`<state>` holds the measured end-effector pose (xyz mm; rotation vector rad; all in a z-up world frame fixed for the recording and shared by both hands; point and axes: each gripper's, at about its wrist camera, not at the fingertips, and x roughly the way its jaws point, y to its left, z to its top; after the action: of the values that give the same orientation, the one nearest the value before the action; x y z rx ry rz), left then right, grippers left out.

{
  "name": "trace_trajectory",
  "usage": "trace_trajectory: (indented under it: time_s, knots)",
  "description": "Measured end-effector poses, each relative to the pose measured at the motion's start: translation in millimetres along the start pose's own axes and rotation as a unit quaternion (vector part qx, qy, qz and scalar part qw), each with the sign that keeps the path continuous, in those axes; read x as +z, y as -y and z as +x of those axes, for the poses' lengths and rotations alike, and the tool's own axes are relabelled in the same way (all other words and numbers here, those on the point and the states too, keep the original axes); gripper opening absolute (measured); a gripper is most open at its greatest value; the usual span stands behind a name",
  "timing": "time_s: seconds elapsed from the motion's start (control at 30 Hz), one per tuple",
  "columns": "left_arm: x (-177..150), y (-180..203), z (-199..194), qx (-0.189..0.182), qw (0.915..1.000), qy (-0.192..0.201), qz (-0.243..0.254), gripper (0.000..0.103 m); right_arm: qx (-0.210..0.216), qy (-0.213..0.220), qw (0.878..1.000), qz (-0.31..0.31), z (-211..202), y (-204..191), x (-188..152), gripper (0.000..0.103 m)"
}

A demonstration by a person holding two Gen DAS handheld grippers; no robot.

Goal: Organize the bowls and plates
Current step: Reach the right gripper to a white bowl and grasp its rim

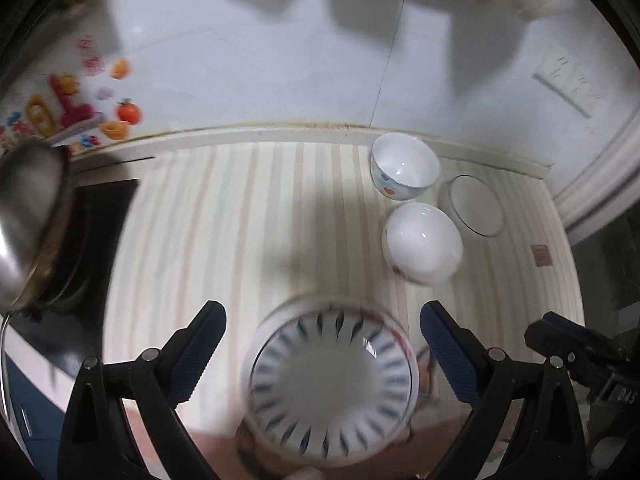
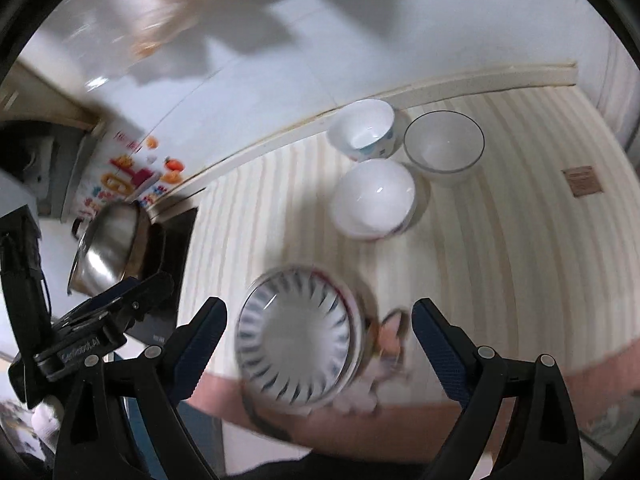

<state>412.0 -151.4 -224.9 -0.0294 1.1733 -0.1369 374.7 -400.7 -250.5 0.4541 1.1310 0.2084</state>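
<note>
A stack of dishes topped by a white bowl with blue dashes (image 1: 331,384) (image 2: 296,338) sits at the near edge of the striped counter, below and between the fingers of both grippers. My left gripper (image 1: 320,356) is open above it, and so is my right gripper (image 2: 318,348). Neither touches it. Farther back stand a plain white bowl (image 1: 423,242) (image 2: 374,199), a small white bowl with a blue and red pattern (image 1: 404,166) (image 2: 365,129) and a clear glass bowl (image 1: 476,205) (image 2: 443,145). The frames are motion-blurred.
A steel pot lid (image 1: 28,220) (image 2: 106,248) leans over a black stove (image 1: 100,216) at the left. A tiled wall with colourful stickers (image 1: 72,100) runs behind the counter. The other gripper shows at each view's side: (image 1: 576,352), (image 2: 100,320).
</note>
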Motion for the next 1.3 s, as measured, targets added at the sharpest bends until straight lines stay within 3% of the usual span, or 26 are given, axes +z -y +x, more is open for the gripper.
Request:
trace_trajectory:
  time_s: [0.1, 0.2, 0.23, 0.43, 0.57, 0.6, 0.67, 0.97, 1.3]
  knots:
    - [30, 10, 51, -0.036, 0.9979, -0.053, -0.006, 0.092, -0.002, -0.026, 1.0, 0.008, 36, 30, 32, 0.096]
    - [48, 21, 92, -0.055, 0.9945, -0.089, -0.009, 0.075, -0.017, -0.047, 0.999, 0.017, 73, 57, 59, 0.09]
    - [54, 27, 108, -0.051, 0.9935, -0.101, -0.007, 0.064, -0.019, -0.052, 0.998, 0.019, 84, 65, 66, 0.088]
    - [71, 52, 171, -0.055, 0.9866, -0.153, 0.012, 0.042, -0.018, -0.089, 0.995, 0.035, 149, 102, 95, 0.06]
    - [72, 62, 198, -0.053, 0.982, -0.179, 0.03, 0.023, -0.003, -0.111, 0.993, 0.051, 177, 119, 100, 0.032]
    - [70, 64, 201, -0.056, 0.981, -0.183, 0.032, 0.021, 0.002, -0.12, 0.991, 0.054, 186, 123, 101, 0.023]
    - [68, 67, 203, -0.052, 0.9808, -0.185, 0.035, 0.02, 0.003, -0.127, 0.99, 0.057, 194, 124, 101, 0.019]
    - [59, 76, 173, -0.053, 0.9831, -0.172, 0.033, 0.02, 0.005, -0.132, 0.99, 0.052, 191, 121, 100, 0.017]
    - [32, 104, 107, -0.074, 0.9849, -0.145, 0.059, 0.02, 0.007, -0.111, 0.993, 0.041, 134, 109, 80, 0.017]
